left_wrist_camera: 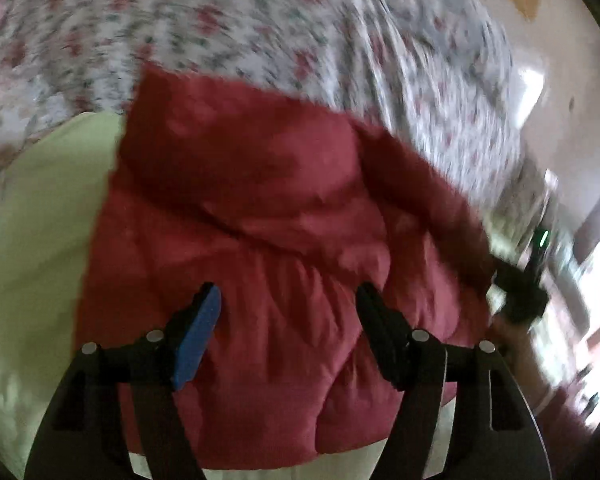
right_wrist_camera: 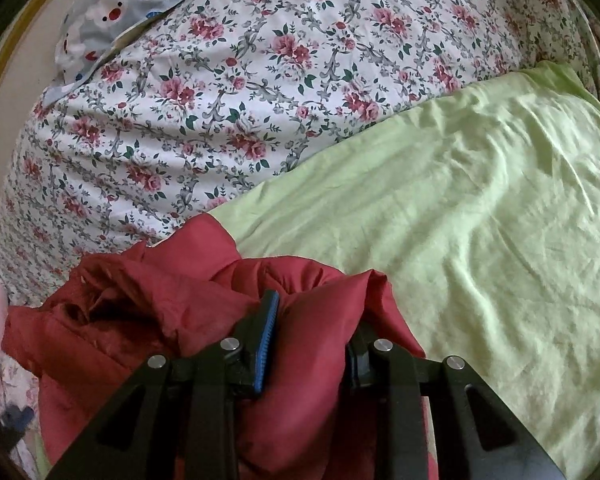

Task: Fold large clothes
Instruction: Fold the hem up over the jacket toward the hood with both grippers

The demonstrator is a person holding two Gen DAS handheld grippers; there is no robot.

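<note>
Jacket [left_wrist_camera: 284,208], red and padded, lies on the green sheet [right_wrist_camera: 460,184] of the bed, with the floral quilt [right_wrist_camera: 228,80] at its 12 o'clock. Left tongs [left_wrist_camera: 288,320] stand wide and empty above it. Right tongs [right_wrist_camera: 312,344] pinch a bunched edge. A fold seems in progress; next the left must find a new edge.
</note>
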